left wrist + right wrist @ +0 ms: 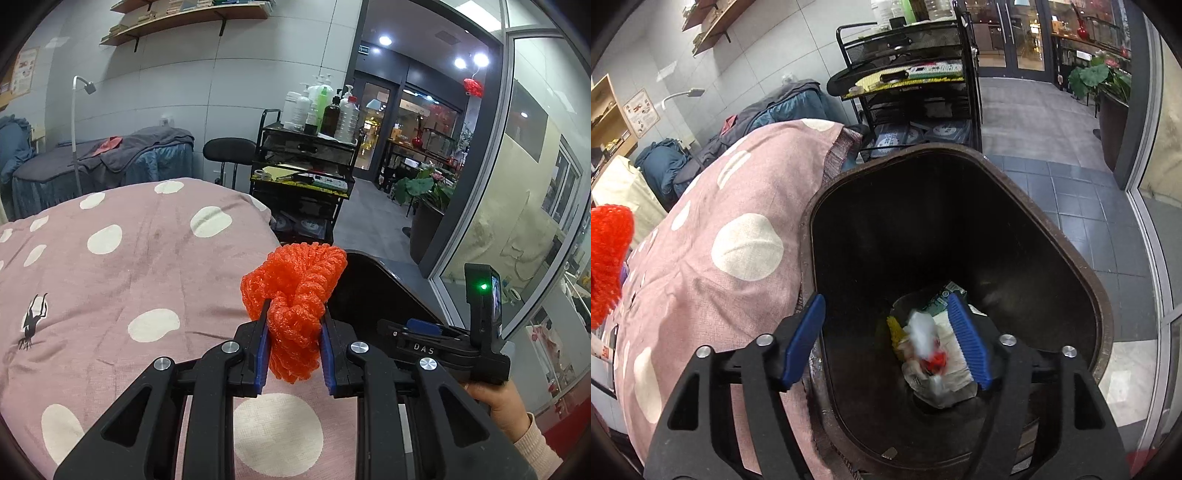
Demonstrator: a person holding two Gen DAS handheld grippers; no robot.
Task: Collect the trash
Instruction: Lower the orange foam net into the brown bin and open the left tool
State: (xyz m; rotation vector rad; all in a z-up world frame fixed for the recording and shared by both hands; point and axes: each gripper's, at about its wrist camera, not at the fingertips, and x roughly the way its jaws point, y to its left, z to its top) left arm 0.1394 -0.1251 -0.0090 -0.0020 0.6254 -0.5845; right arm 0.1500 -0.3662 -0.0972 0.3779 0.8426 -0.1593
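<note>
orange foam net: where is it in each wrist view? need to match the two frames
Left wrist: orange foam net low in the centre, clamped between the left gripper pads, above the polka-dot pink cover.
Right wrist: same net at the far left edge, partly cut off.
Shared landmark: dark trash bin, just right of the net in the left view; its rim and opening fill the centre of the right view.

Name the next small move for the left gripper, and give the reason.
Probably carry the orange foam net rightward over the bin, then open. The left gripper clamps it above the bedcover, short of the rim; the right gripper hangs open over the bin.
</note>
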